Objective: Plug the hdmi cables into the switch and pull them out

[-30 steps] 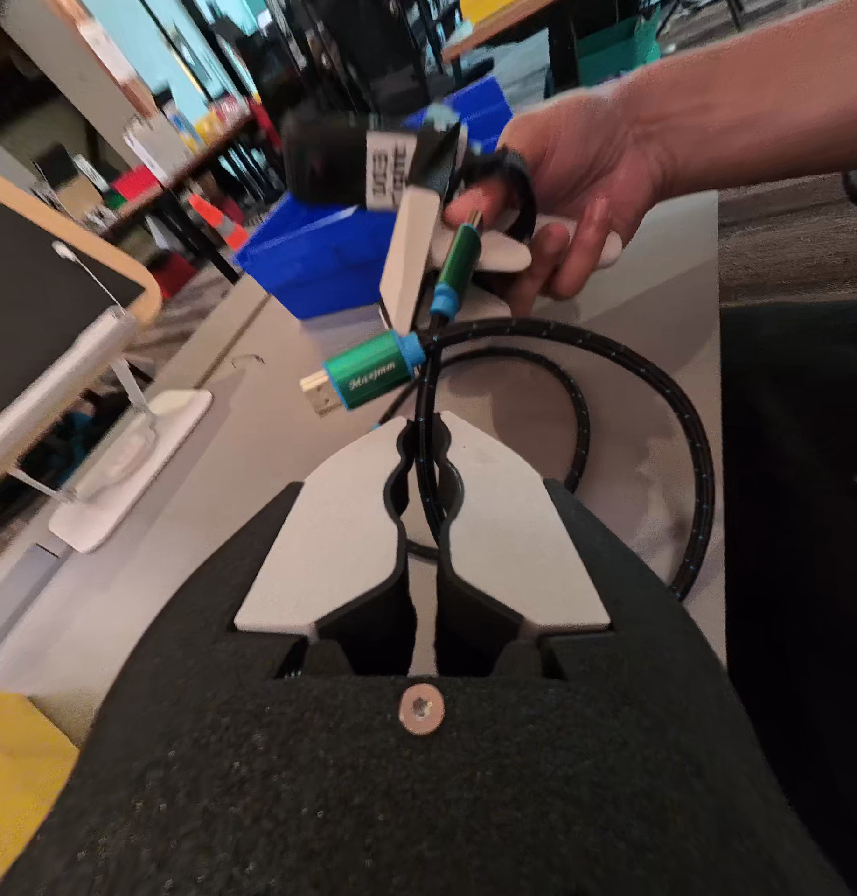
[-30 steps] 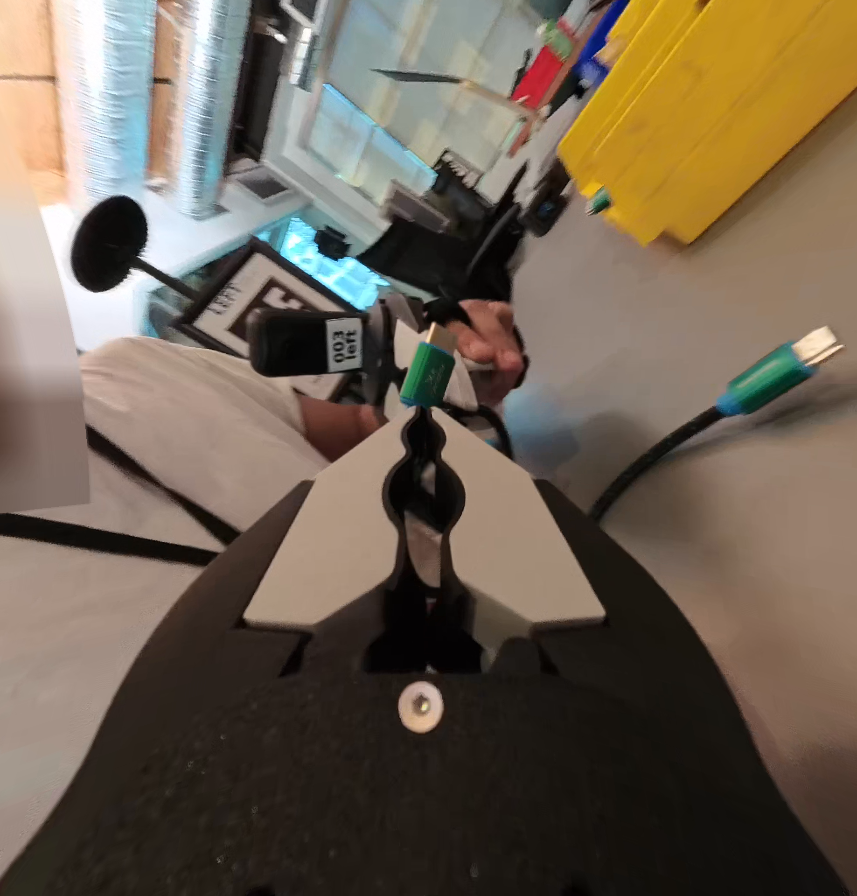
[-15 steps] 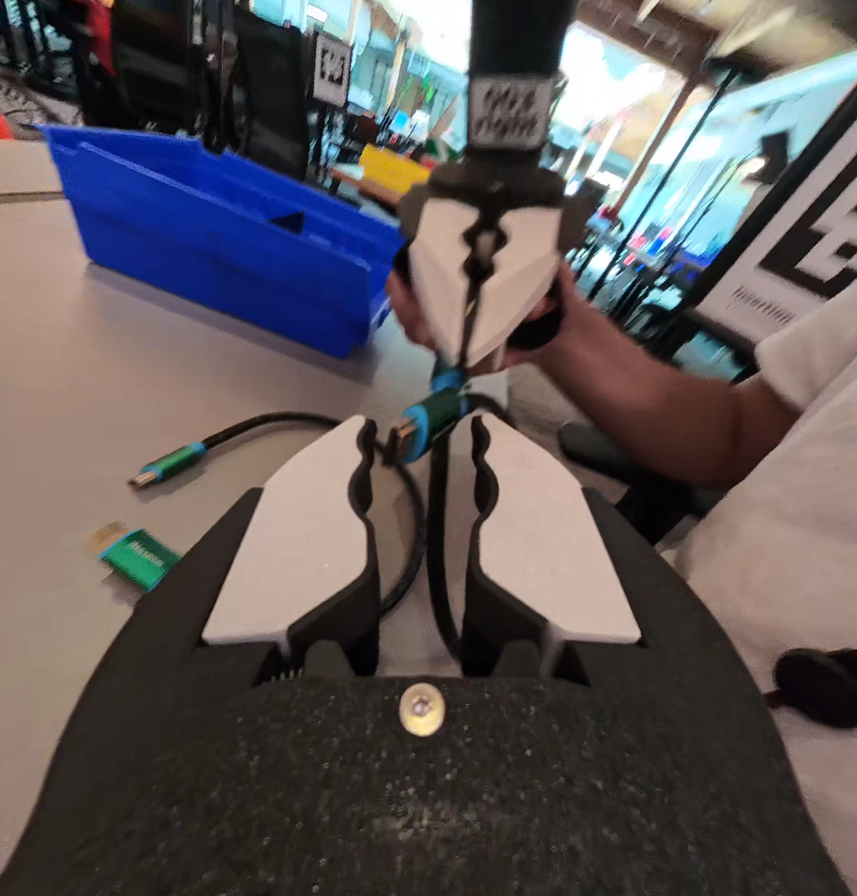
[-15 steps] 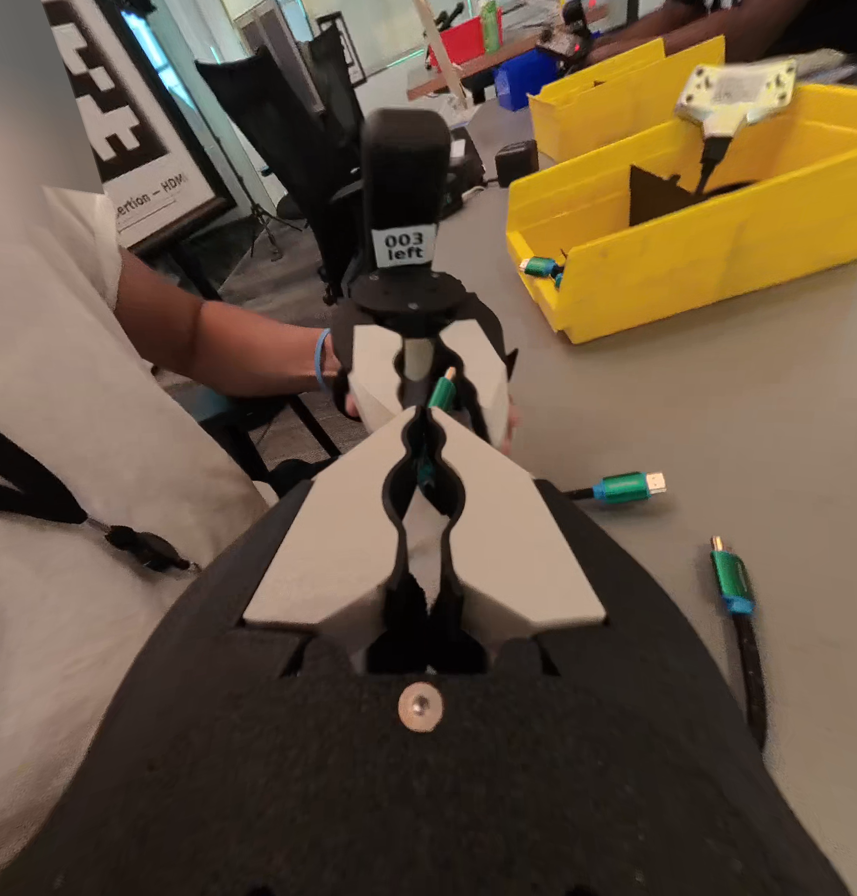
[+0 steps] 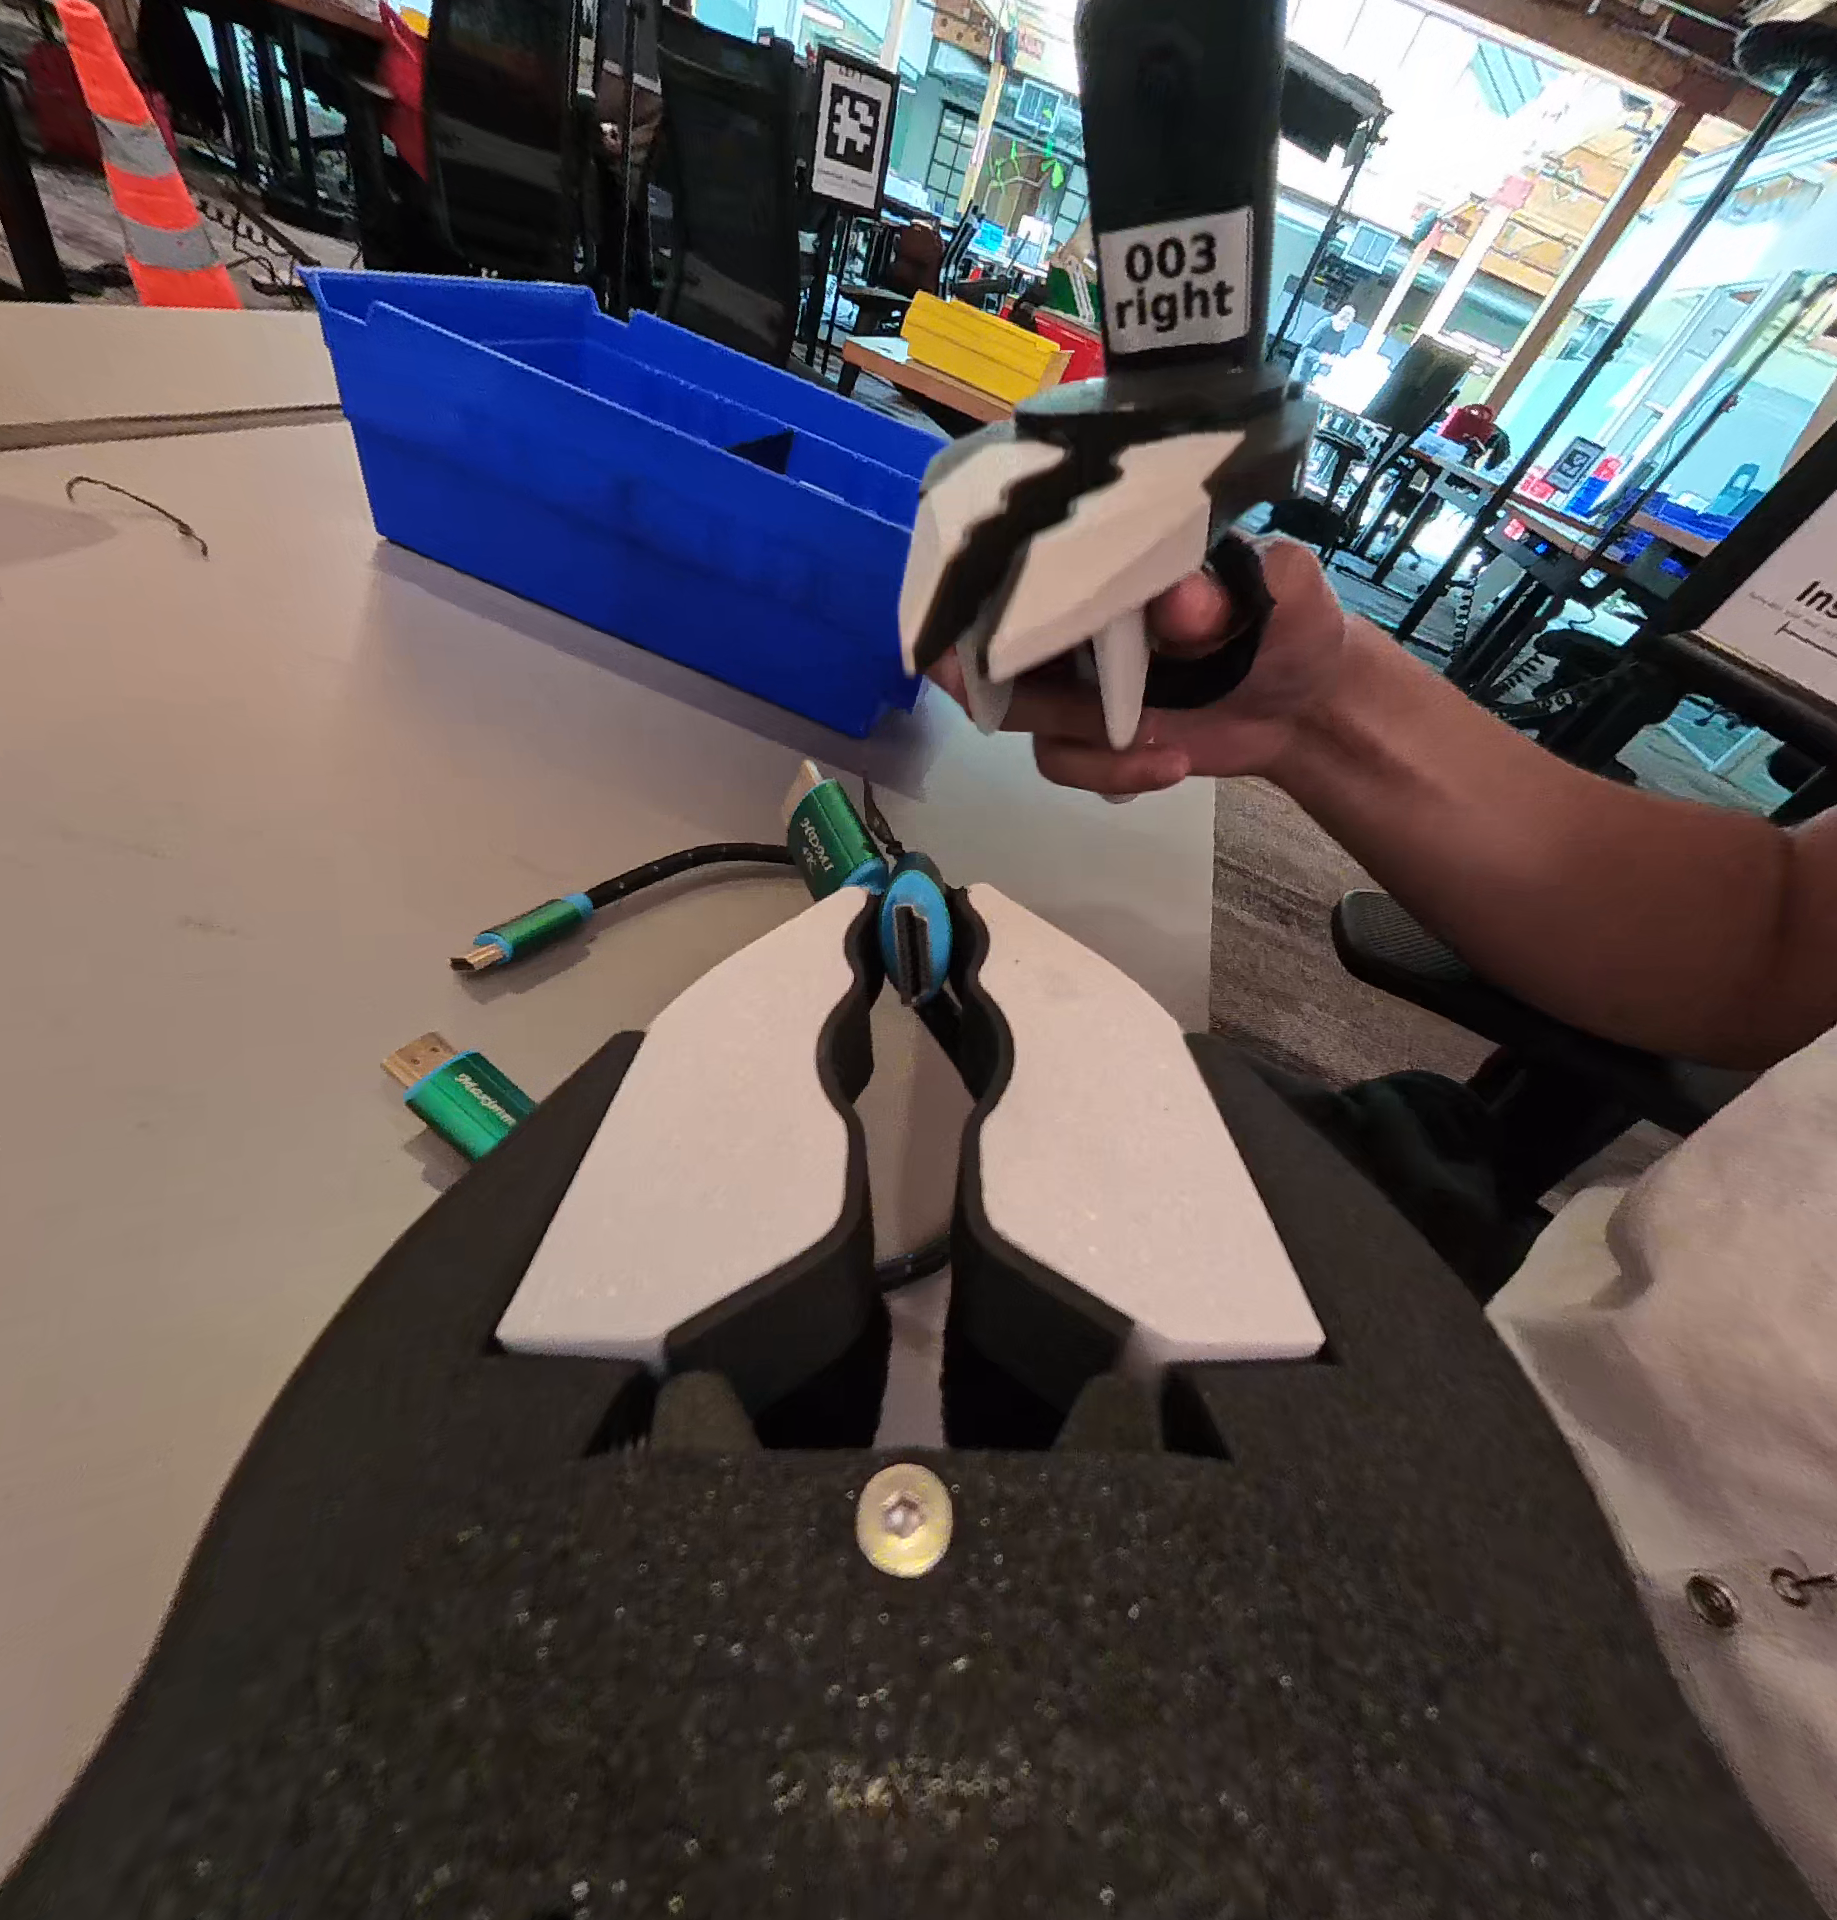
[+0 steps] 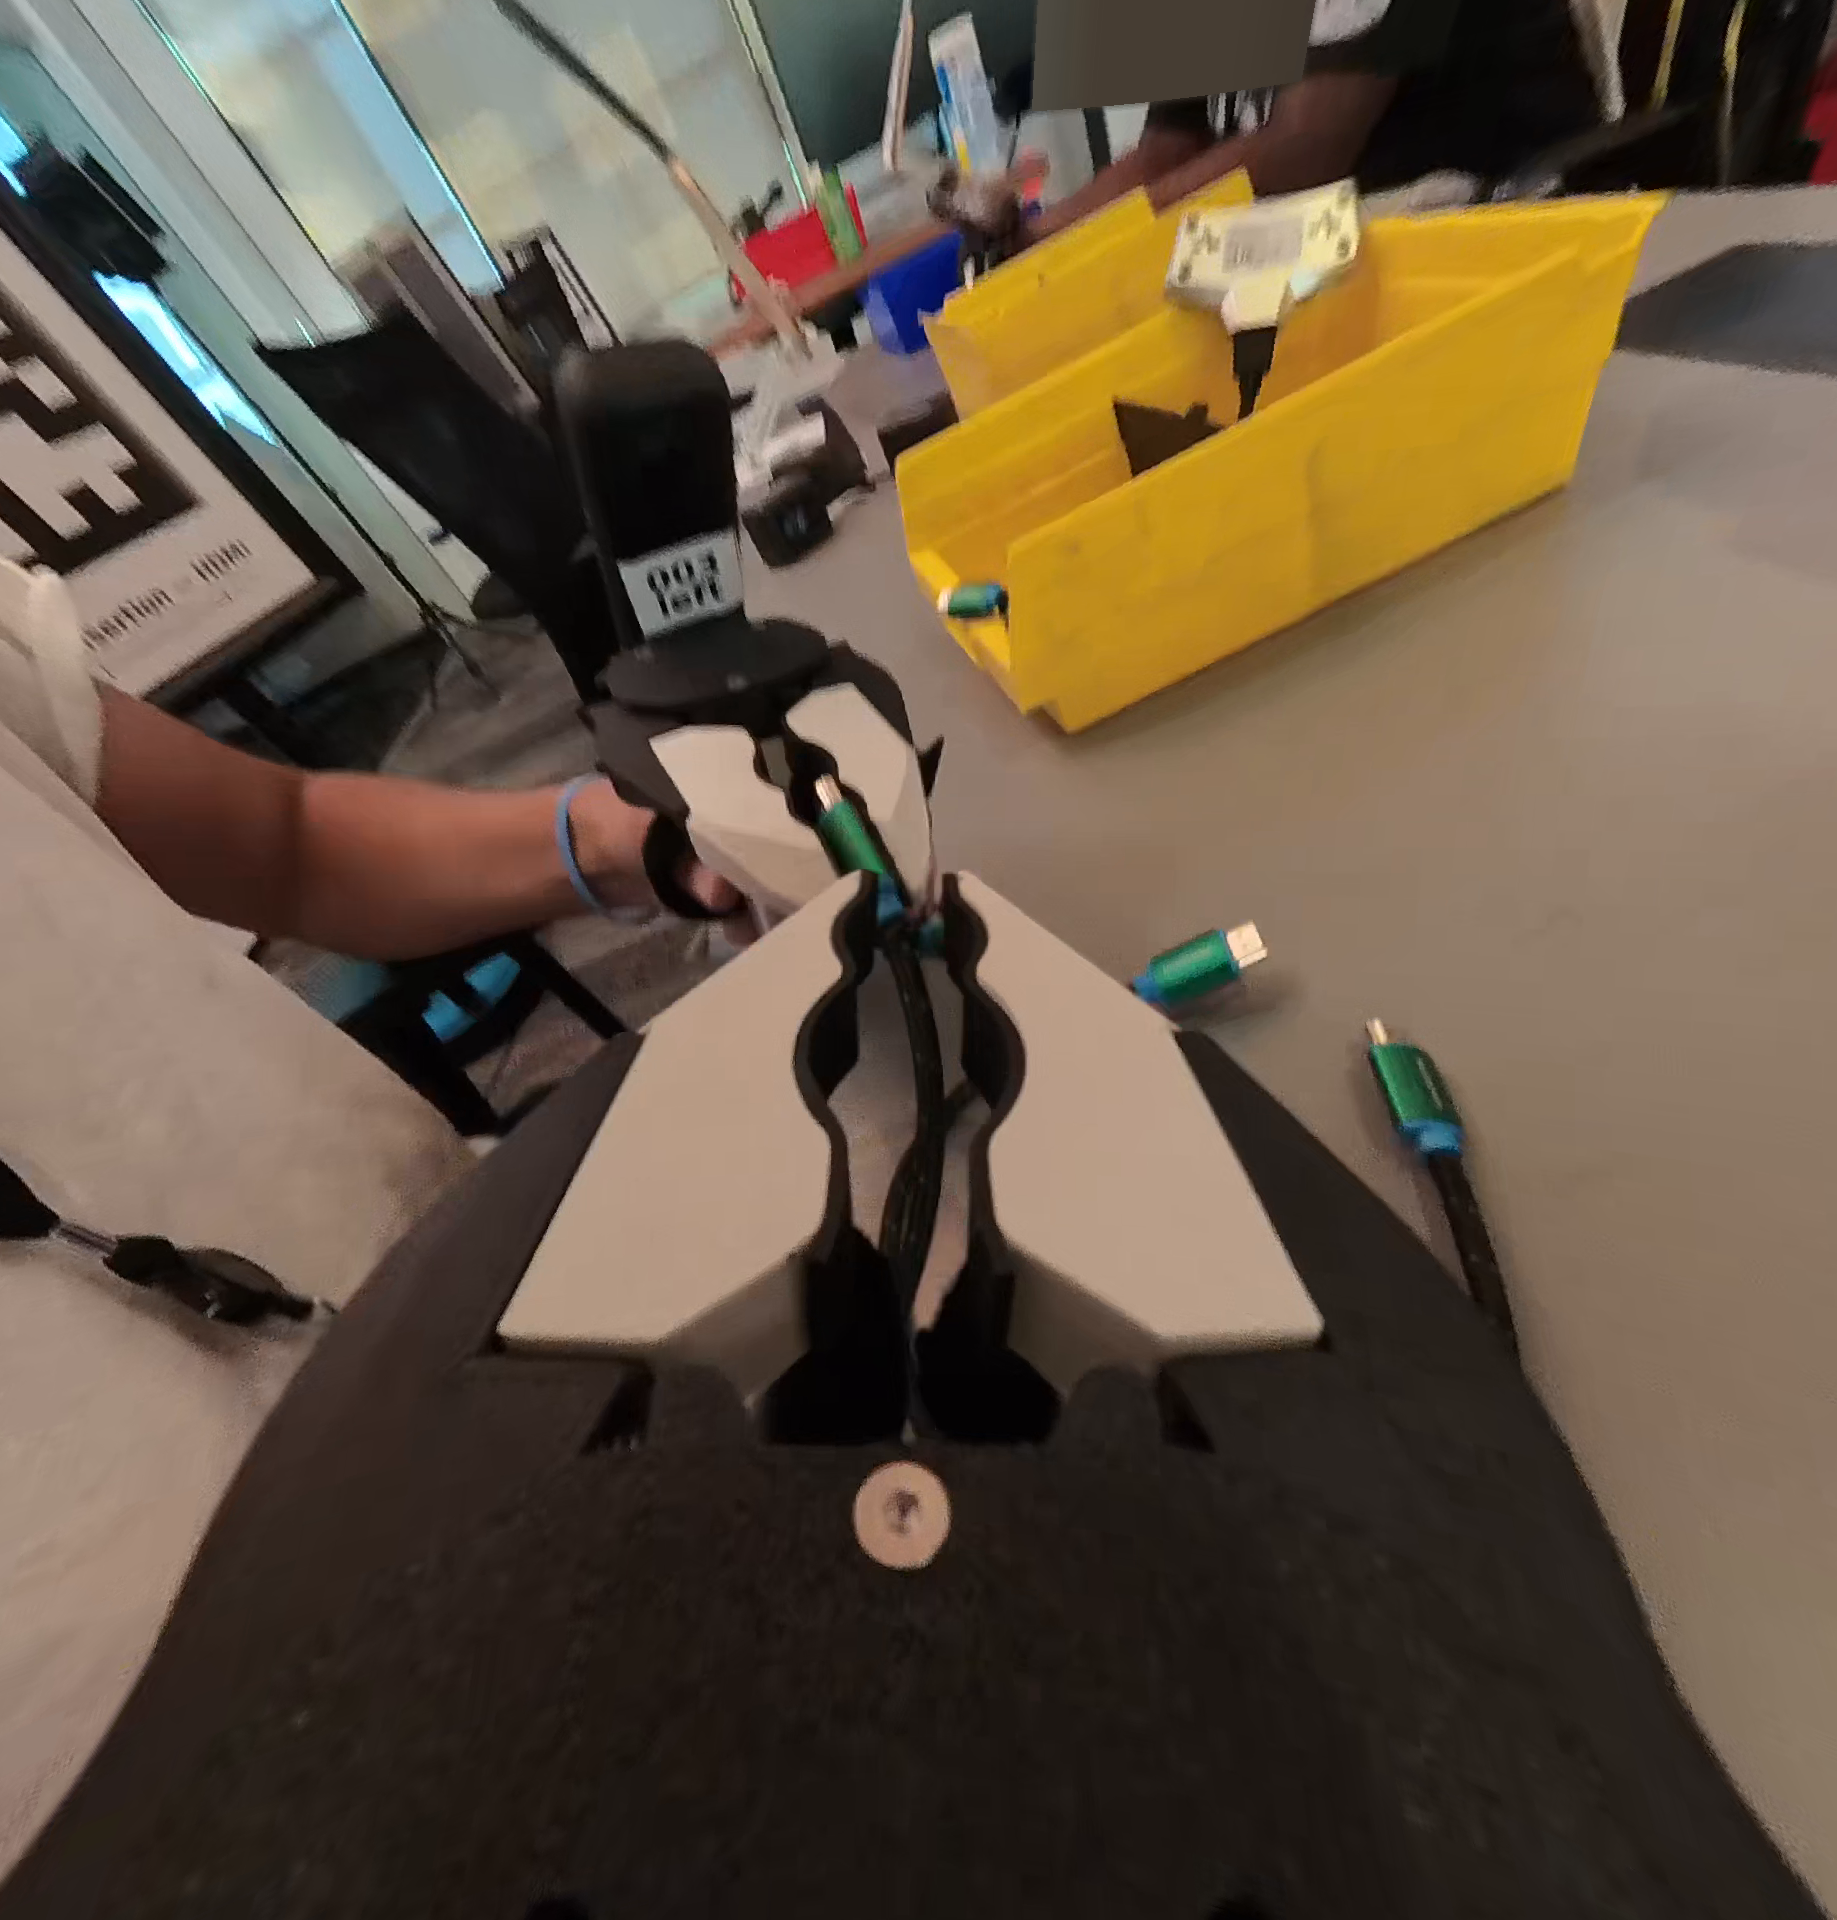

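Note:
My left gripper [image 5: 914, 914] is shut on a green HDMI plug with a blue collar [image 5: 912, 948], held end-on at the fingertips; its black braided cable runs back between the fingers. In the right wrist view the same plug [image 6: 849, 831] sits in the left gripper's jaws. My right gripper [image 6: 909, 899] is slightly open and empty, and the cable shows through its gap. It hovers above the table [image 5: 166, 831] just beyond the left gripper [image 5: 961, 675]. More green plugs lie loose on the table [image 5: 826, 836] [image 5: 524, 930] [image 5: 457, 1086].
A blue bin [image 5: 623, 499] stands behind the plugs. A yellow bin [image 6: 1257, 520] holds a pale flat device with a cable [image 6: 1262, 244], and a plug [image 6: 971, 600] lies at its corner. Two plugs [image 6: 1200, 961] [image 6: 1413, 1101] lie to the right. A person's arm and a chair are at the table edge. Some 5 cm of space lies between my two pairs of fingers.
The right gripper held the plug shut between its fingers; the open left gripper closed on it. The right gripper opened, let go and drew back upward.

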Demonstrator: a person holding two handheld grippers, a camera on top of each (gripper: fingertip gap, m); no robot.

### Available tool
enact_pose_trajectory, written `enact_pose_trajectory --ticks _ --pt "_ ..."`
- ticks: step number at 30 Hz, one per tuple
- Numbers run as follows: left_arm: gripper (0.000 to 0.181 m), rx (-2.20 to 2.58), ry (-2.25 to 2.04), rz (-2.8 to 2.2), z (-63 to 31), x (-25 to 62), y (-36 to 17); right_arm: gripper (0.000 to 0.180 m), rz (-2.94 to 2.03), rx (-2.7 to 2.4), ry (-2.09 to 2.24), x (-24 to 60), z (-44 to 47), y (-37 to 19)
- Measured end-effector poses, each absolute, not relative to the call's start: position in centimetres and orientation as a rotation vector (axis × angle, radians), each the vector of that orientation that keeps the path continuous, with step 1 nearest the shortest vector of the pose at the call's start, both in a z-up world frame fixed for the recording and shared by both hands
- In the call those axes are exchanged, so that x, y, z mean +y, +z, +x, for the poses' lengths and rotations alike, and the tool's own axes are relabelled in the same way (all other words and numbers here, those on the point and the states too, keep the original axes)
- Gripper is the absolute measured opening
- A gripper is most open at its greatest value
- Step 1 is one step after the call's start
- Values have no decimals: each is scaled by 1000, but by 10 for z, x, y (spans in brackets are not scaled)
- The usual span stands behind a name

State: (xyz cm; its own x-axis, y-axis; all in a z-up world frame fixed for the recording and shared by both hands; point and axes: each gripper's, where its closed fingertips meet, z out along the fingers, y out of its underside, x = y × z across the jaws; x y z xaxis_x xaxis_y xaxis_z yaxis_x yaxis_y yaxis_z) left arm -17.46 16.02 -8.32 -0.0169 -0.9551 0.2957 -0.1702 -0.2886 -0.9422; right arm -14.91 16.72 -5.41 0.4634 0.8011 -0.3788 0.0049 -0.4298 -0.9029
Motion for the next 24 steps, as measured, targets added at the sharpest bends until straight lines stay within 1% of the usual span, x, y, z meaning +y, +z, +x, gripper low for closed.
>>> enact_pose_trajectory --ticks 2,8,10,13,21,24 --pt "12 1213 -1370 -1533 -175 161 -84 16 -1826 -733 1028 164 -155 -65" --pt "12 1219 -1382 -1513 -175 158 -82 15 -1811 -778 838 172 -168 -75" --pt "12 1219 -1371 -1517 -176 159 -83 3 -1803 -769 852 171 -168 -74" --pt "12 1218 -1362 -1523 -176 160 -84 0 -1796 -772 887 168 -169 -72" --pt "12 1211 -1369 -1528 -177 161 -84 0 -1814 -750 882 168 -164 -75" --pt "12 1210 -1371 -1529 -177 161 -84 11 -1790 -734 880 170 -166 -71"
